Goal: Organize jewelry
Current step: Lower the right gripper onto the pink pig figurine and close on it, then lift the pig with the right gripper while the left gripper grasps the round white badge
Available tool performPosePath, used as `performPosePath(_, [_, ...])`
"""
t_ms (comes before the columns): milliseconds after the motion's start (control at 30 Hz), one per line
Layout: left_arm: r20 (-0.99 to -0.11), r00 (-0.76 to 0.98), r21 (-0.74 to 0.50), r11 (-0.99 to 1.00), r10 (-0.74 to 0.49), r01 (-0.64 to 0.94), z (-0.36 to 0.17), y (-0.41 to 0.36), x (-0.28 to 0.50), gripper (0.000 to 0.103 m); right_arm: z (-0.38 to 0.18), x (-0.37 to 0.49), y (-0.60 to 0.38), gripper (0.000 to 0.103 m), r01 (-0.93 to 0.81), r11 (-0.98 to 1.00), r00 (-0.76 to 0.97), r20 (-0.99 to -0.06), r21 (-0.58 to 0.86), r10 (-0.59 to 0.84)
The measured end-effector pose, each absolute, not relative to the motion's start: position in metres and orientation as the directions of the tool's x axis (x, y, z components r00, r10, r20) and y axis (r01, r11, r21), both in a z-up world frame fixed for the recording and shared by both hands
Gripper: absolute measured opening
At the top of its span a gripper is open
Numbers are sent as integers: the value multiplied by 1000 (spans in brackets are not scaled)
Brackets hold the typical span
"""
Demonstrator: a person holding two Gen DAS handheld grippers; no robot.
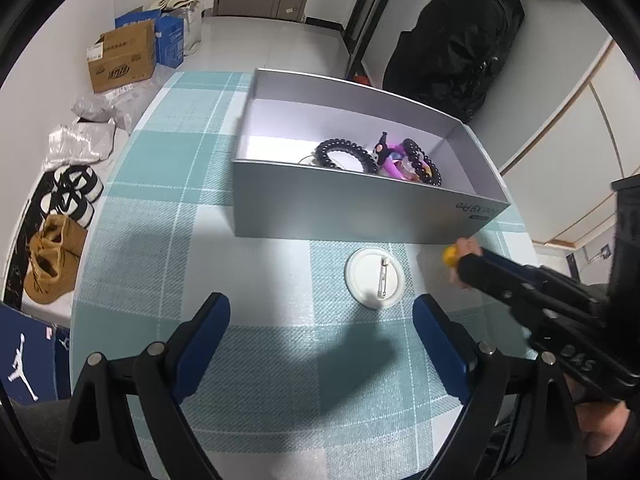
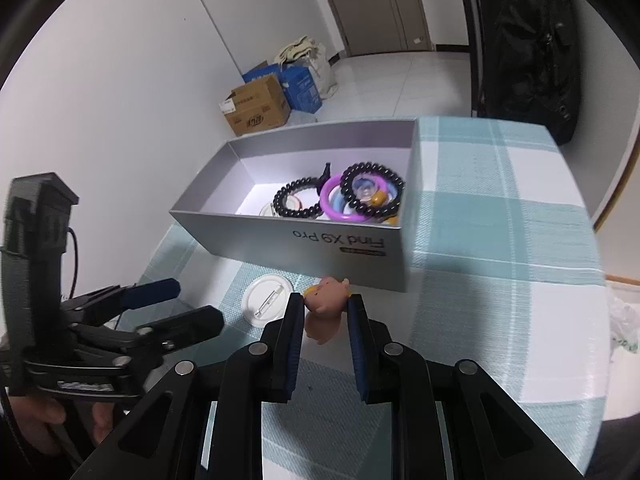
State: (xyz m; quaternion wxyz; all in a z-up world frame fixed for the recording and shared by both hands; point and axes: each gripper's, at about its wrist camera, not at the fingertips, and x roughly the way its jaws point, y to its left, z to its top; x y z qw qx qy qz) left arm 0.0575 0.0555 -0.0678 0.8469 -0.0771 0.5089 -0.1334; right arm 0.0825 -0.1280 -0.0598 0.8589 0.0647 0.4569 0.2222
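Note:
A small pink pig charm [image 2: 326, 300] with a yellow part sits between the pads of my right gripper [image 2: 324, 310], which is shut on it just above the checked tablecloth, in front of the silver box [image 2: 280, 236]. In the left wrist view the pig [image 1: 466, 246] shows at the tip of the right gripper [image 1: 464, 266]. A white round pin badge [image 1: 376, 278] lies face down on the cloth. My left gripper [image 1: 320, 306] hangs wide open just short of it, holding nothing. Inside the box [image 1: 360, 208] lie black bead bracelets [image 1: 344, 154], a purple ring [image 2: 340, 200] and other small pieces.
The box stands near the table's far edge. Off the table's left side the floor holds shoes [image 1: 56, 264], a cardboard carton [image 1: 122, 56] and blue boxes. A black backpack [image 1: 456, 48] leans against the wall behind the box. A hand grips each tool's handle.

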Motion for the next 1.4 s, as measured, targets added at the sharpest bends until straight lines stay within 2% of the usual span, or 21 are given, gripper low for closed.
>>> performPosePath(367, [-862, 409, -241, 952, -300, 190, -73, 28, 63, 90, -40, 74, -146, 21, -300, 888, 524, -718, 348, 459])
performPosePath(667, [-874, 447, -109, 973, -190, 202, -78, 16, 62, 90, -35, 71, -165, 21, -261, 884, 539, -701, 388, 467])
performPosePath(1000, [-872, 458, -80, 974, -170, 210, -78, 13, 64, 88, -32, 69, -168, 21, -250, 882, 547, -693, 399, 469])
performPosePath(1067, [-870, 472, -42, 974, -145, 222, -78, 11, 64, 76, -32, 69, -169, 21, -249, 881, 548, -692, 402, 470])
performPosePath(1133, [-866, 478, -40, 972, -150, 233, -77, 9, 65, 70, -31, 69, -169, 21, -248, 881, 550, -690, 402, 470])
performPosePath(1233, [-865, 479, -40, 972, -151, 233, -77, 10, 64, 67, -32, 69, -169, 21, -248, 881, 548, -692, 402, 470])
performPosePath(1300, [-863, 482, -41, 971, -153, 235, -76, 11, 63, 56, -32, 69, -169, 21, -247, 882, 547, -693, 402, 469])
performPosePath(1367, [-861, 483, -45, 970, -160, 240, -75, 12, 63, 39, -32, 70, -169, 21, -244, 882, 547, -694, 403, 468])
performPosePath(1400, [-860, 483, -47, 969, -163, 242, -74, 11, 63, 38, -32, 70, -169, 21, -244, 882, 546, -694, 403, 469])
